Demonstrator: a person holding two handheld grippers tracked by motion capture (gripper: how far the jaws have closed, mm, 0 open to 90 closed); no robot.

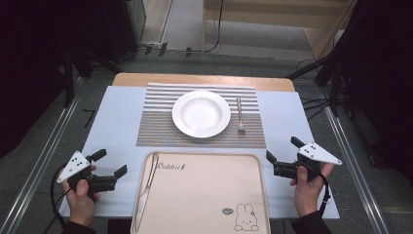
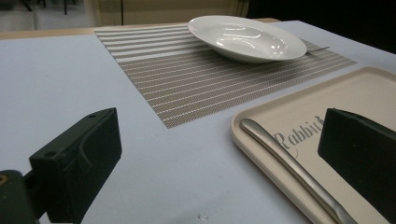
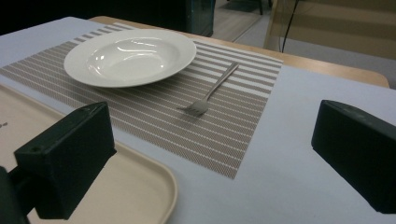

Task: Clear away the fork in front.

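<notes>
With fingers spread and empty, the left gripper (image 1: 108, 164) sits just left of the knife (image 1: 146, 187) on the near tray (image 1: 204, 195), the right gripper (image 1: 282, 151) beside the tray's right edge, the plate (image 1: 201, 113) and fork (image 1: 239, 114) farther off.

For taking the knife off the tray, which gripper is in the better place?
Left, probably. The knife lies along the left edge of the tray, just beside the open left gripper, and it sits between the jaws in the left gripper view. The right gripper is across the tray.

Left hand-held gripper (image 1: 109, 163) low at left, jaws apart, empty. Right hand-held gripper (image 1: 281, 149) at right, likewise.
</notes>
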